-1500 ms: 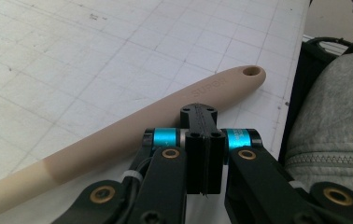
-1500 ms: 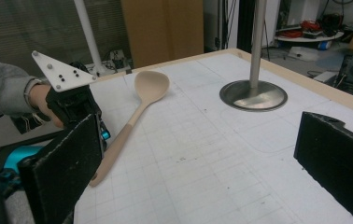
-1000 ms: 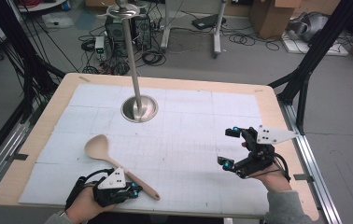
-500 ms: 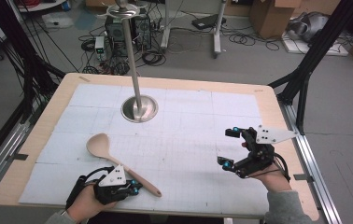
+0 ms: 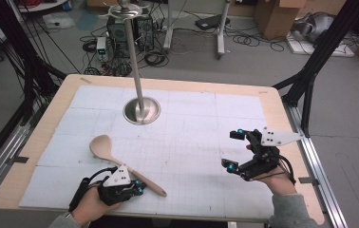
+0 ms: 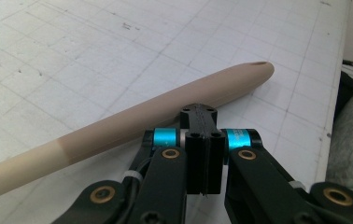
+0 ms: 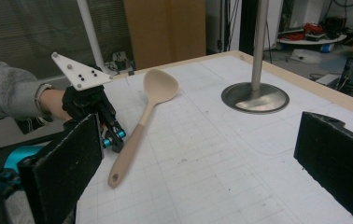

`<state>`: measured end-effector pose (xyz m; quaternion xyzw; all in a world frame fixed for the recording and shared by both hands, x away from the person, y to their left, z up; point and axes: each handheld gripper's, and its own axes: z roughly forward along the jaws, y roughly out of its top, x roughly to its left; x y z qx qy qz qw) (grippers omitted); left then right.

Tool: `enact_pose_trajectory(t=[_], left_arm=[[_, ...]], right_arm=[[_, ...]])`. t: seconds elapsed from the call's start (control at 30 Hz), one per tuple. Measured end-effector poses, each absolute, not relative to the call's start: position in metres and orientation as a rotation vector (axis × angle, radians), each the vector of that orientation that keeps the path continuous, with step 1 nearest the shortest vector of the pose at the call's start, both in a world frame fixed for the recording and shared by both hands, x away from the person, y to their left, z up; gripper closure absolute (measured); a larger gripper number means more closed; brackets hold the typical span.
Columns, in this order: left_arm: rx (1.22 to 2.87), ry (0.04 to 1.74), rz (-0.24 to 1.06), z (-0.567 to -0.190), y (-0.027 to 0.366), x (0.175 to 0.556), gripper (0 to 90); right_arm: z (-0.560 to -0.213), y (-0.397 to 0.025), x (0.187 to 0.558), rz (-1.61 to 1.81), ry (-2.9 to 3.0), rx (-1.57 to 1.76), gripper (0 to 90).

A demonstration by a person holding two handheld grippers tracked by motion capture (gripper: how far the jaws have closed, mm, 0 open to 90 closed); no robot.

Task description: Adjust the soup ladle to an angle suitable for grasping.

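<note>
Spoon (image 5: 123,164) flat on surface (image 5: 192,128), bowl far-left, handle near-right, left tongs (image 5: 137,190) closed beside handle, right tongs (image 5: 233,149) open.

The wooden spoon (image 5: 125,165) lies flat on the white gridded mat, in the near-left part of the table. Its oval bowl points toward 10 o'clock and its long handle runs toward 4 o'clock. The handle is pale beige, with a small hole at its rounded end
</note>
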<state>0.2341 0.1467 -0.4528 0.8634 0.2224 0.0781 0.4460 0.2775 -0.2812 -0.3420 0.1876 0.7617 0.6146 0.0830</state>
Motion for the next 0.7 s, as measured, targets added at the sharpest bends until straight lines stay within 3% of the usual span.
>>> enact_pose_trajectory(t=[0.7], left_arm=[[2.133, 0.572, 0.24, -0.4521, 0.1389, 0.2406, 89.8]], right_arm=[[-0.3415, -0.2826, 0.2775, 1.84, 2.267, 0.559, 0.0]])
